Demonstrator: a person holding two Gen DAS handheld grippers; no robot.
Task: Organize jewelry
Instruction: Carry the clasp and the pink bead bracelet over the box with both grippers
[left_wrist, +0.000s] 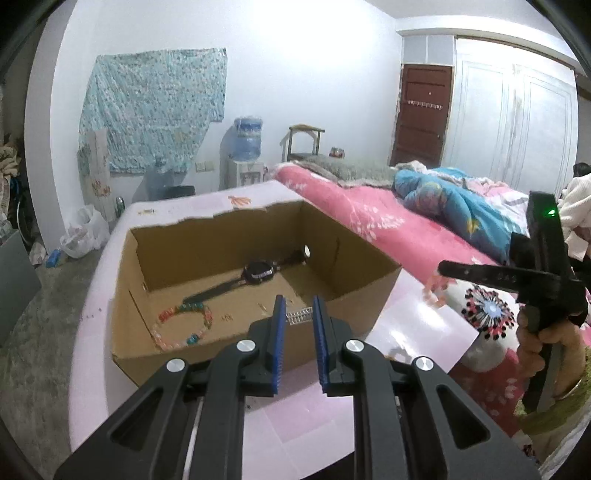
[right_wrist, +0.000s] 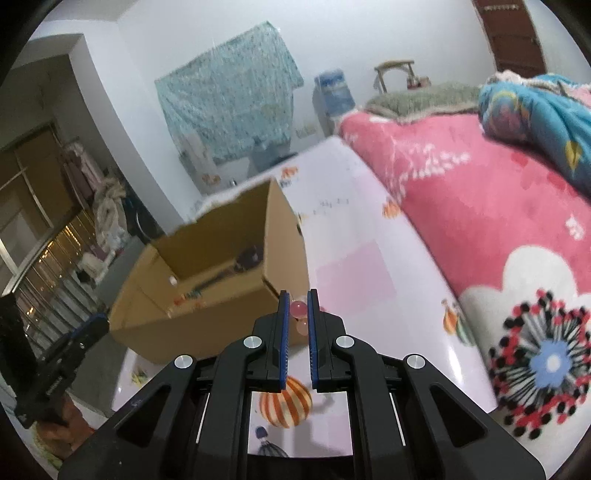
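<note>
1. Your left camera looks down into an open cardboard box (left_wrist: 255, 295) on the bench (left_wrist: 295, 417). Inside it lie a black wristwatch (left_wrist: 258, 274) stretched flat, a colourful bead bracelet (left_wrist: 184, 326) curled in a loop, and a small clear clip-like piece (left_wrist: 301, 316) near the front wall.
2. Your right camera sees that box (right_wrist: 207, 295) from the side and blurred, so its contents are only smears there.
3. Only the right view shows what your right gripper (right_wrist: 297, 310) carries: pink beads (right_wrist: 298, 309) pinched between its blue fingers (right_wrist: 283, 332), which have closed tight on the strand, held above the bench beside the box.
4. In the left view that same strand (left_wrist: 436, 291) appears as a pale pink blur hanging below the right gripper (left_wrist: 447, 267), with your hand (left_wrist: 546, 343) around the handle.
5. Your left gripper (left_wrist: 299, 314) hangs over the box's near edge. Its fingers (left_wrist: 277, 328) stand close together with a narrow gap, and nothing is between them.
6. The bench has a glossy pale pink cover printed with striped balloons (right_wrist: 286, 404).
7. A bed (right_wrist: 480, 229) with a pink flowered blanket sits right beside it, with a blue quilt (left_wrist: 443, 199) bunched on top.
8. Further back are a white wall, a hanging teal cloth (left_wrist: 155, 110), a water dispenser (left_wrist: 247, 147), a wooden chair (left_wrist: 304, 142) and a brown door (left_wrist: 421, 114).
</note>
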